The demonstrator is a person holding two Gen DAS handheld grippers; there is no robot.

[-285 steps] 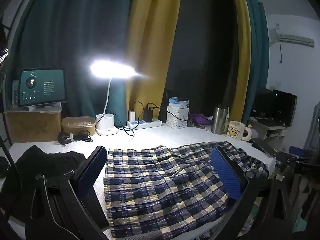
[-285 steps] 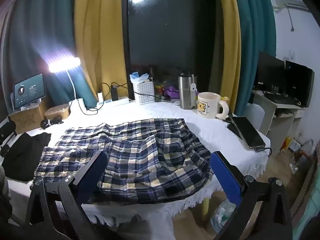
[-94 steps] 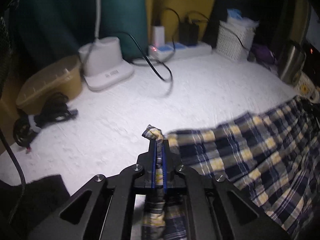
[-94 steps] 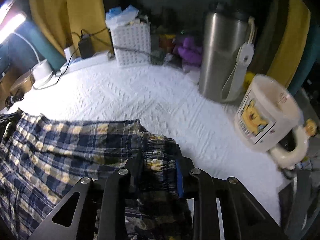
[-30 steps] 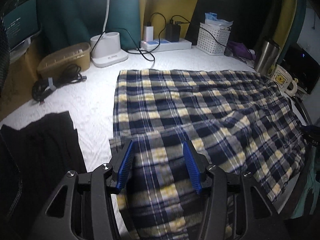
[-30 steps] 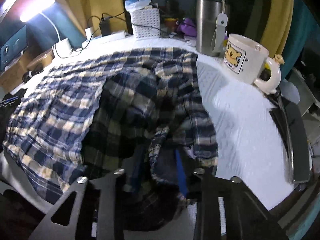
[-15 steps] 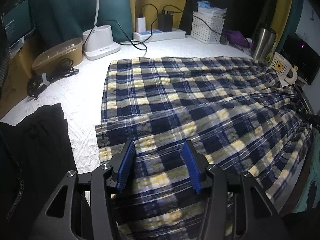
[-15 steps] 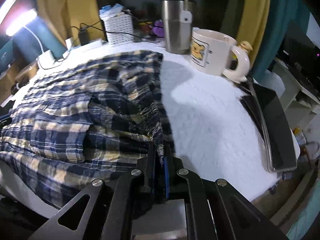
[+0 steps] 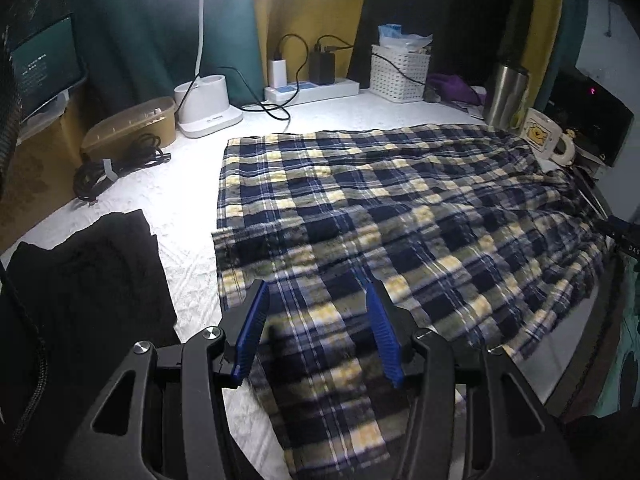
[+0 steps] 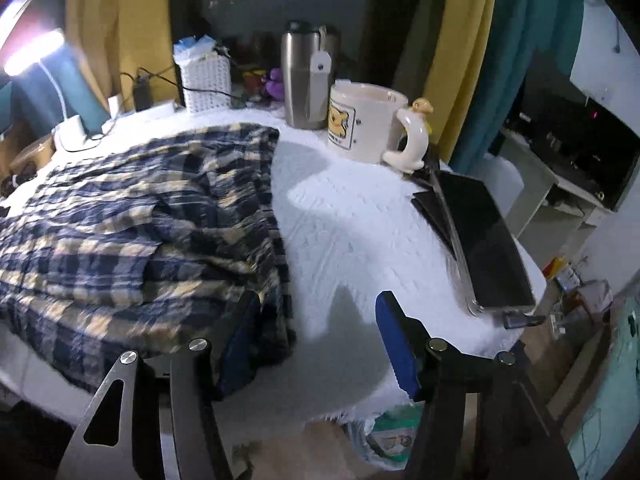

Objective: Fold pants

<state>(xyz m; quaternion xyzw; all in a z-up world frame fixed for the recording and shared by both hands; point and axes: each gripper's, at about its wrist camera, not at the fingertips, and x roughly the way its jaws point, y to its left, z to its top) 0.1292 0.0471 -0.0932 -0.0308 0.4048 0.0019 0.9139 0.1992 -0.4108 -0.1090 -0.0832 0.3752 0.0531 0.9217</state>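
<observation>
On the white tablecloth (image 10: 352,216) the plaid pants (image 9: 400,208) lie folded lengthwise, their near hem cut off behind the half-open, empty left gripper (image 9: 318,336), while the right gripper (image 10: 316,344), its jaws just opened, holds nothing beside the blurred waistband.

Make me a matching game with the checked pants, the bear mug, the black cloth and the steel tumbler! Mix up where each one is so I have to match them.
Things:
1. plaid pants
2. bear mug
3. black cloth
4. steel tumbler

Places:
A. standing at the back, just behind the mug
B. spread across the middle of the white tabletop
C. lying at the left end, apart from the pants
D. standing beside the dark phone, handle toward it

Pairs: 1-B, 2-D, 3-C, 4-A
</observation>
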